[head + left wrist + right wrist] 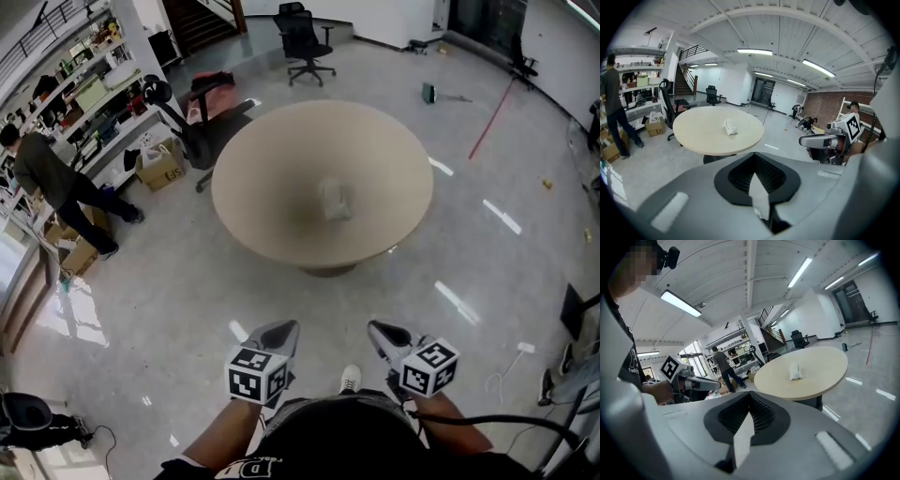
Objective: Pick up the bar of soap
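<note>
The bar of soap (335,199) is a small white wrapped lump near the middle of a round beige table (272,150). It also shows in the left gripper view (730,126) and the right gripper view (795,371). Both grippers hang over the floor close to the person's body, well short of the table's near edge. My left gripper (278,336) has its jaws together with nothing between them, and its own view shows the same (757,164). My right gripper (382,333) is likewise shut and empty (750,401). Each gripper appears in the other's view: the right gripper (806,140) and the left gripper (710,385).
Grey polished floor lies between me and the table. Beyond the table stands a black office chair (302,42), and another chair (202,122) leans at its left. A person (52,183) bends at the shelves (94,84) on the left beside cardboard boxes (157,167).
</note>
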`<state>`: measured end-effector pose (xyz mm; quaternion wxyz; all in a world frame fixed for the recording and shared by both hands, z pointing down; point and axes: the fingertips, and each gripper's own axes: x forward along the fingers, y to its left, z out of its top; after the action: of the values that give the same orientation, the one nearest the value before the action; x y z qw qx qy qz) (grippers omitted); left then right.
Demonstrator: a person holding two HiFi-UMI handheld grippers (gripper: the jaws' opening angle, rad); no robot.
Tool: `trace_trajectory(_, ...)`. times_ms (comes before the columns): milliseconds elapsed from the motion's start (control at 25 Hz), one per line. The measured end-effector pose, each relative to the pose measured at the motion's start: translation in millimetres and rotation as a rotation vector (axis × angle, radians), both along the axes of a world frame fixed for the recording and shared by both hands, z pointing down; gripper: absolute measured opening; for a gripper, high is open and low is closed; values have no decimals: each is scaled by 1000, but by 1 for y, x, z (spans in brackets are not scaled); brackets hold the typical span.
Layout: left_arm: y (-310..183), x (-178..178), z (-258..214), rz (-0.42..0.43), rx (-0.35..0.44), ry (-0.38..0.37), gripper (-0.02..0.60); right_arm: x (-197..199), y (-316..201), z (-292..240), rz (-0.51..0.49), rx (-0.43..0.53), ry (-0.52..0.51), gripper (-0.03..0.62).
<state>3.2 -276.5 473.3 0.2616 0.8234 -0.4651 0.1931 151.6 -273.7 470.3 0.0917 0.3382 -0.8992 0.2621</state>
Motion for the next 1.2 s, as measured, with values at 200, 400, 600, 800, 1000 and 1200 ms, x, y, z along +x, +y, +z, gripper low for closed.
trace_trajectory(200,-43,34,-6,-22,25,-14,8,45,-40,4,-9,11,4,6)
trace_trajectory(400,-62,51,2,-25,4,-40,8,65,-68,16,-12,-3,-7,6)
trace_trajectory(600,-84,45,7,-47,-13,-74,8,63,-92,23,-34,-20,-22,6)
trace_trajectory(800,-109,40,15,-36,-31,-76,8,54,-115,32,-53,-37,-11,6)
trace_trajectory(1000,-153,33,23,-1,-33,-63,8,42,-155,36,-22,-36,0,6)
trace_trajectory(1200,-211,16,23,31,-34,-48,8,21,-200,36,5,-43,23,6)
